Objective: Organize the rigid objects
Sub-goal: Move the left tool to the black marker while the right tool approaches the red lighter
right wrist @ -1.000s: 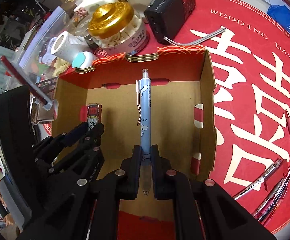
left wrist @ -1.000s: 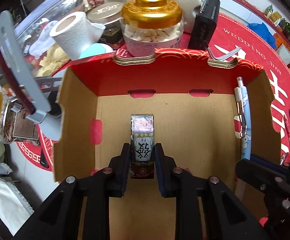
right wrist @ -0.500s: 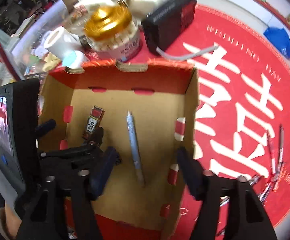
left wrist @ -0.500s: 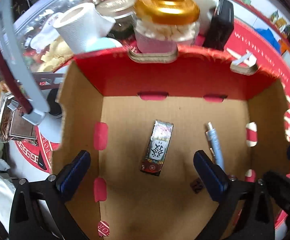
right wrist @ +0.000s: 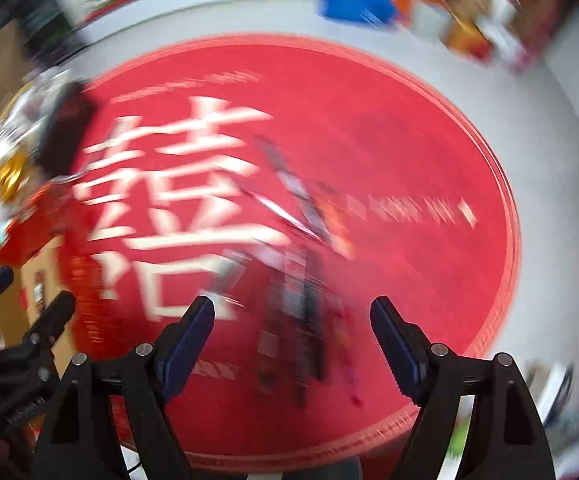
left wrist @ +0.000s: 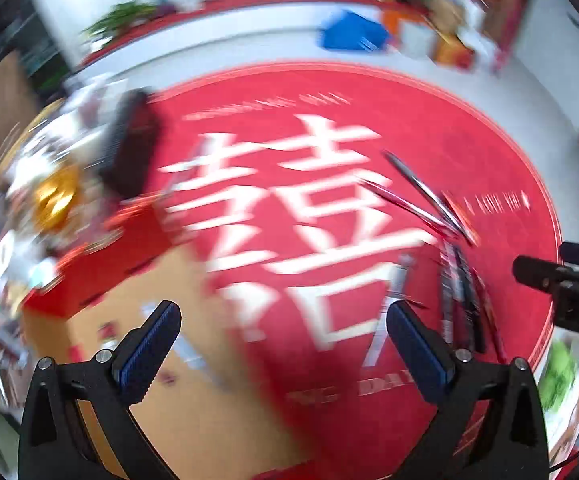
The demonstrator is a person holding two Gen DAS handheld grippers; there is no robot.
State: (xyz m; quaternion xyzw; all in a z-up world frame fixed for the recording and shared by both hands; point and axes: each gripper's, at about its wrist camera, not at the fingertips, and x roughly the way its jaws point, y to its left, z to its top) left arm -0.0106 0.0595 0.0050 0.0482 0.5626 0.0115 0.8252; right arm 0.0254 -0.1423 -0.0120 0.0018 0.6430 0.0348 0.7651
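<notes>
Both views are blurred by motion. My left gripper [left wrist: 283, 316] is open and empty above the red round mat [left wrist: 429, 120], at the right edge of the cardboard box [left wrist: 137, 312]. Several pens [left wrist: 461, 300] lie in a bunch on the mat to its right, with two more pens [left wrist: 421, 188] further back. My right gripper [right wrist: 292, 314] is open and empty, hovering over the bunch of pens [right wrist: 301, 320]. The box [right wrist: 29, 280] sits at the left edge of the right wrist view. The box's contents are too blurred to make out.
A gold-lidded jar [left wrist: 55, 196] and a black radio [left wrist: 129, 148] stand behind the box at the left. A blue bag [left wrist: 349, 36] and other clutter lie beyond the mat at the back. The right gripper's body [left wrist: 569, 284] shows at the left view's right edge.
Both grippers opened and let go of the small carton and the blue pen in the box. Both have since swung right, from over the box to over the mat and the pens.
</notes>
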